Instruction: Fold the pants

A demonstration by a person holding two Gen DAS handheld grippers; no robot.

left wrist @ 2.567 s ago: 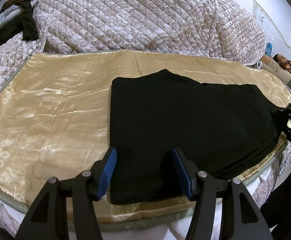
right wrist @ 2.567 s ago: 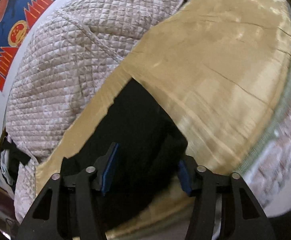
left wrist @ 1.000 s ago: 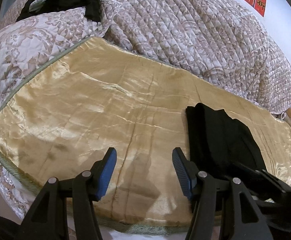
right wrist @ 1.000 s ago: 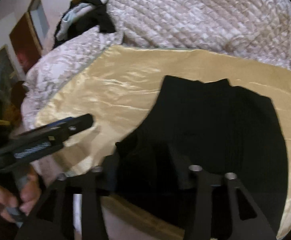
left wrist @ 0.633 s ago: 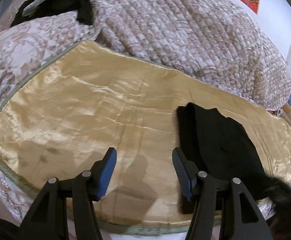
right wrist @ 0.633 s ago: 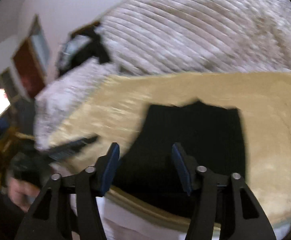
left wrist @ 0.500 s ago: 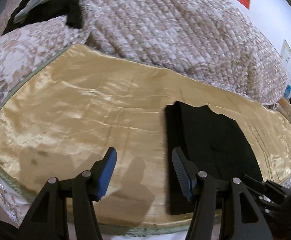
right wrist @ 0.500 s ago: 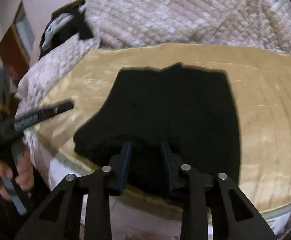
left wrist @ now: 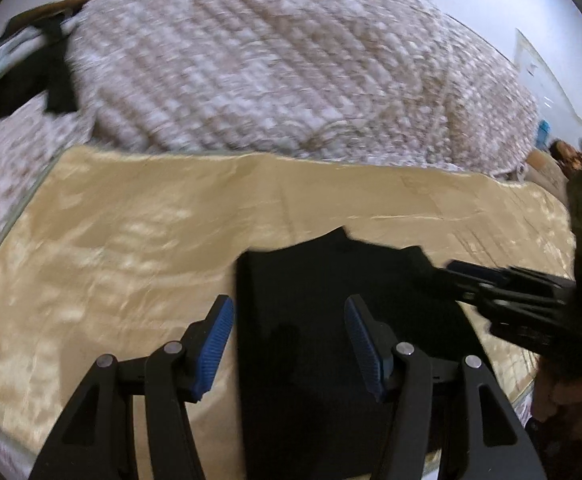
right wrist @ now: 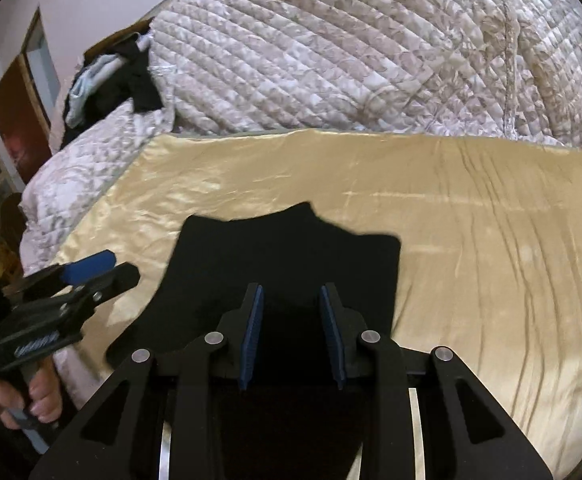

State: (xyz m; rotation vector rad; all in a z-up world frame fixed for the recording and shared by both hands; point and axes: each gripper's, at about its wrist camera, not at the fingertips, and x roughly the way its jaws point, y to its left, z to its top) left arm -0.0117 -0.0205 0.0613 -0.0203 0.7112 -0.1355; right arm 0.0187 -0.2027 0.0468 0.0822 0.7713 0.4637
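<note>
Black pants (left wrist: pixel 323 304) lie folded into a compact rectangle on a gold satin sheet (left wrist: pixel 111 240), near its front edge. They also show in the right wrist view (right wrist: pixel 287 252). My left gripper (left wrist: pixel 287 332) is open and empty, hovering over the pants' left part. My right gripper (right wrist: pixel 291 328) is partly open with a narrow gap, over the pants' near edge, gripping nothing I can see. The right gripper shows at the right of the left wrist view (left wrist: pixel 511 292). The left gripper shows at the left of the right wrist view (right wrist: pixel 91 268).
A bulky quilted floral comforter (right wrist: pixel 351 52) is piled behind the sheet. Dark and pale clothes (right wrist: pixel 111 76) lie heaped at the back left. A doorway (right wrist: pixel 23 108) is at far left. The bed's front edge is just below the grippers.
The long pants have been folded over from the right into a short rectangle. My left gripper swung back over the pants. My right gripper let go and its fingers have opened slightly.
</note>
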